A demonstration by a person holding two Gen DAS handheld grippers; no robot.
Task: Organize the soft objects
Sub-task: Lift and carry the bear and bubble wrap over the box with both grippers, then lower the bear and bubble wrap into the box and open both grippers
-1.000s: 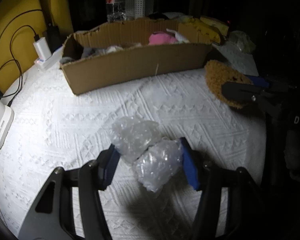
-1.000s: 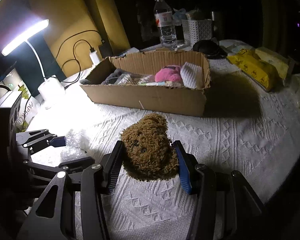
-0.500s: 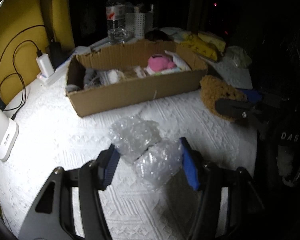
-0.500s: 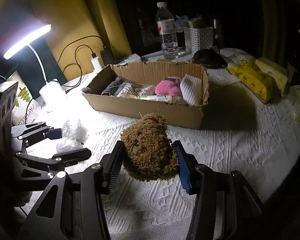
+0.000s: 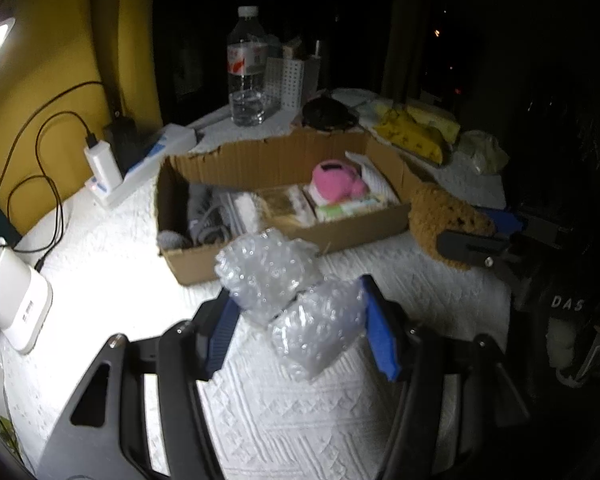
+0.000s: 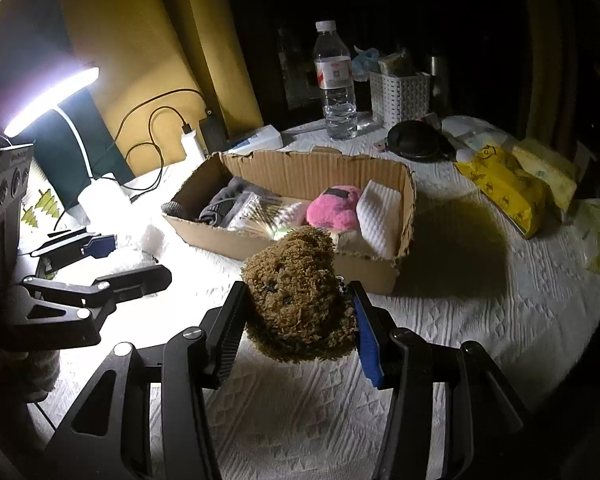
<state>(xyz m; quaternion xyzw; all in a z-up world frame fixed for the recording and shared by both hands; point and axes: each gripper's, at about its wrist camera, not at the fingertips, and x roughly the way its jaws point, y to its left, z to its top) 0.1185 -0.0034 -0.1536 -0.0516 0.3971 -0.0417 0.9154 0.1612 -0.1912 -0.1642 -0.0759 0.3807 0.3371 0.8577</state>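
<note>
Bubble wrap (image 5: 296, 300), a crumpled clear wad, sits pinched between the blue pads of the left gripper (image 5: 300, 328), lifted clear of the white cloth (image 5: 300, 420). Brown and shaggy, the teddy bear (image 6: 296, 300) is squeezed between the jaws of the right gripper (image 6: 300, 320), also off the cloth. Just beyond both sets of jaws lies the open cardboard box (image 6: 380, 276), with a pink plush toy (image 6: 332, 212) and a white sponge (image 6: 380, 208) inside. Farther past the box stands a water bottle (image 6: 336, 88).
</note>
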